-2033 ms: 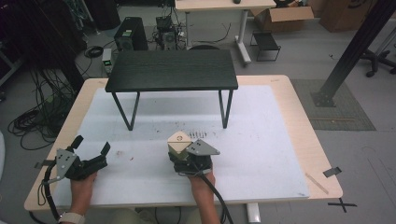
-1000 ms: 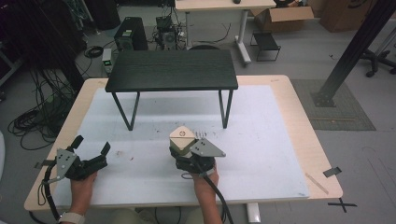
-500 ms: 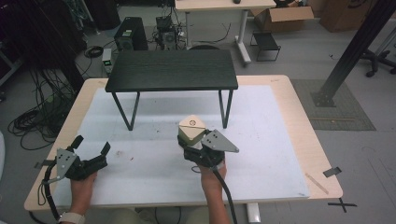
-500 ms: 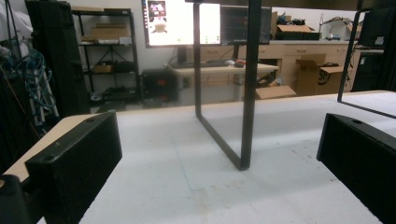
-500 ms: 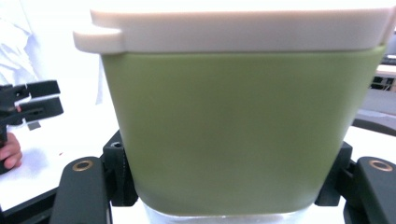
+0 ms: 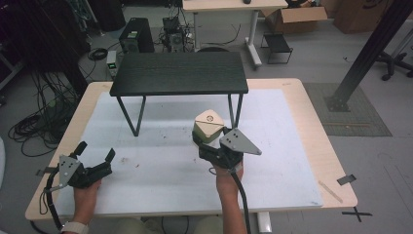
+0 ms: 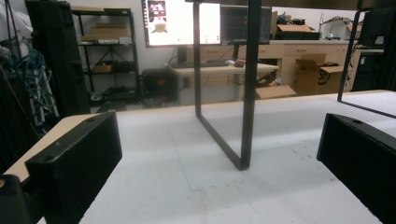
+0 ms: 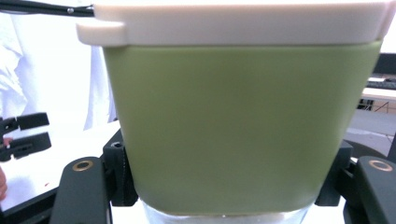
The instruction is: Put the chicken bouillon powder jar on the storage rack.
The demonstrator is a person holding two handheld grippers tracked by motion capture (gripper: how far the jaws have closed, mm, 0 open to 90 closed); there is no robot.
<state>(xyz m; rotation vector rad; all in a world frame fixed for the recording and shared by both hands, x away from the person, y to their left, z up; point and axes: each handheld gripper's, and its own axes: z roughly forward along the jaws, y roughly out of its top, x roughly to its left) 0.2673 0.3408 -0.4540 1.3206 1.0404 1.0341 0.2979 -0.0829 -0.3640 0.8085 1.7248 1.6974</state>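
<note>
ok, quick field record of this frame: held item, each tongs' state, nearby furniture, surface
held item: green container with cream lid, lifted off the mat
right tongs: shut on the container's sides
left tongs: open, nothing between them, low over the mat
furniture: black stand, just beyond the container
surface: white mat on a wooden table

A light wooden bench (image 6: 311, 126) carries a white sheet (image 6: 165, 146) over most of its top. On the sheet, toward twelve o'clock, stands a small black table (image 6: 179, 73) on thin metal legs.
</note>
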